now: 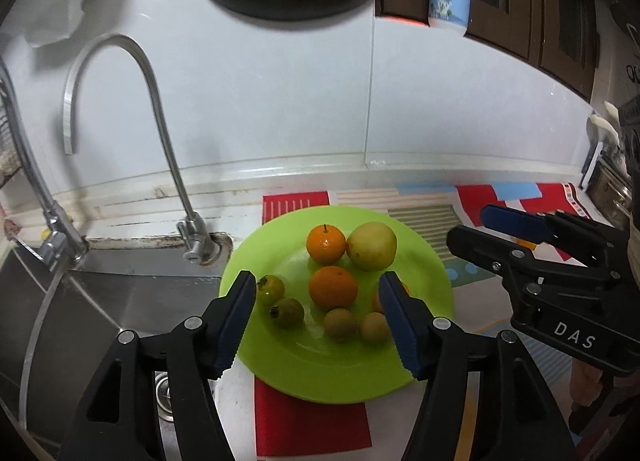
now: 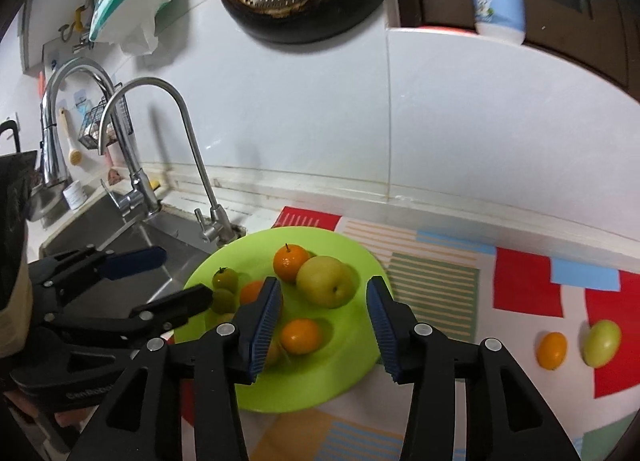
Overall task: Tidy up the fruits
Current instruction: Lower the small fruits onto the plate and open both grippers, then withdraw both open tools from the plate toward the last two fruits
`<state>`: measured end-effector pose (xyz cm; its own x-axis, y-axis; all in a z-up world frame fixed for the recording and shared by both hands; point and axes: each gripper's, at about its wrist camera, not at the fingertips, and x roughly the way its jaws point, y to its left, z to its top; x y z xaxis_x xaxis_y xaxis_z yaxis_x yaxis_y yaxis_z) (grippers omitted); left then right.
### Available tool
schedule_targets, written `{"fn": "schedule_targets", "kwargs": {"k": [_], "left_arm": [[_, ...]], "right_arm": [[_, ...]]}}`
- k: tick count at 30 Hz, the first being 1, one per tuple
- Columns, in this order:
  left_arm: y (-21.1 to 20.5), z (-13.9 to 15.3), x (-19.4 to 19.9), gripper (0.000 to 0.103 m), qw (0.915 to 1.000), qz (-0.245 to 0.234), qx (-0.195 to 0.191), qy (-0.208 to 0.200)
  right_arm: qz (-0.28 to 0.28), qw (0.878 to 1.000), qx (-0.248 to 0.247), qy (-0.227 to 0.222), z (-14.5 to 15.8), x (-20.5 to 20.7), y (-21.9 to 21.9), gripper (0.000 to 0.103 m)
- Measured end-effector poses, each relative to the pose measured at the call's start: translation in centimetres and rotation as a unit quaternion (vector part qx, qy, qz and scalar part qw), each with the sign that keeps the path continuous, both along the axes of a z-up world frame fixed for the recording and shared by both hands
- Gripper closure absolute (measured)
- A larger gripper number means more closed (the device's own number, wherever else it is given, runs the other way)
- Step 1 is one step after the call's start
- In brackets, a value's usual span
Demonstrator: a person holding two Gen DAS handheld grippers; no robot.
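Both empty grippers (jaws apart) over fruit-laden green plate (image 1: 280, 373), seemingly.

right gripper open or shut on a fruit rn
Open. In its own wrist view the right gripper has blue pads apart over the green plate, with an orange lying loose between them, untouched.

We see the plate (image 2: 352, 365) sitting on the mat (image 2: 436, 293), just right of the sink (image 2: 120, 237), with the tap (image 2: 192, 165) behind its left edge. On the plate, the pear (image 2: 326, 281) lies at the back right, touching an orange (image 2: 290, 261) to its left. A second orange (image 2: 301, 336) lies nearer us. Two small tomatoes (image 1: 278, 301) sit side by side at the plate's left. Off the plate, well to the right on the mat, we find a kumquat (image 2: 552, 349) with another fruit (image 2: 601, 342) just right of it.
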<state>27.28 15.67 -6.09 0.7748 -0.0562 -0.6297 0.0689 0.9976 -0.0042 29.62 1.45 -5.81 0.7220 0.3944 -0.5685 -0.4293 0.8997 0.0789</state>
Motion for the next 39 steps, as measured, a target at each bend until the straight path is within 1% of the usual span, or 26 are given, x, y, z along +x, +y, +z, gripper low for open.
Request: {"fn": "schedule_targets", "kwargs": {"k": [3, 7, 11, 14, 21, 25, 29, 32, 34, 36, 39], "left_arm": [[-0.2, 0.9, -1.3, 0.036, 0.9999, 0.007, -0.001, -0.012], [-0.6, 1.9, -2.8, 0.033, 0.9997, 0.012, 0.002, -0.021], [-1.2, 2.7, -4.3, 0.030, 0.9993, 0.023, 0.001, -0.030], [-1.7, 3.1, -5.1, 0.027, 0.9990, 0.028, 0.000, -0.035], [-3.4, 3.4, -6.5, 0.027, 0.9990, 0.023, 0.006, -0.039], [-4.7, 3.8, -7.3, 0.025, 0.9987, 0.017, 0.003, -0.047], [-6.3, 4.5, -8.0, 0.022, 0.9982, 0.011, 0.005, -0.059], [-7.3, 4.8, -8.5, 0.018, 0.9977, 0.009, 0.004, -0.067], [-8.1, 5.1, -8.8, 0.017, 0.9974, 0.008, 0.003, -0.072], [-8.8, 5.3, -9.0, 0.016, 0.9971, 0.007, 0.002, -0.076], [-10.0, 5.6, -9.3, 0.015, 0.9968, 0.004, 0.000, -0.080]], "right_arm": [[-0.009, 1.000, 0.003, -0.007, 0.6, -0.9, -0.6, 0.048], [-0.019, 1.000, 0.005, -0.019, 1.5, -2.4, -1.5, 0.046], [-0.031, 0.999, 0.005, -0.026, 2.0, -3.9, -2.4, 0.038], [-0.039, 0.999, 0.005, -0.031, 2.3, -4.9, -3.2, 0.035], [-0.062, 0.997, 0.002, -0.038, 2.7, -6.9, -5.3, 0.035], [-0.074, 0.996, 0.000, -0.042, 3.0, -8.1, -6.7, 0.035], [-0.087, 0.995, -0.002, -0.050, 3.4, -9.2, -8.2, 0.029], [-0.097, 0.994, -0.006, -0.055, 3.8, -9.9, -9.5, 0.029], [-0.103, 0.993, -0.006, -0.057, 4.0, -10.3, -10.4, 0.029], [-0.109, 0.992, -0.008, -0.061, 4.3, -10.7, -11.2, 0.026], [-0.115, 0.991, -0.011, -0.069, 4.7, -11.3, -12.5, 0.026]]}}
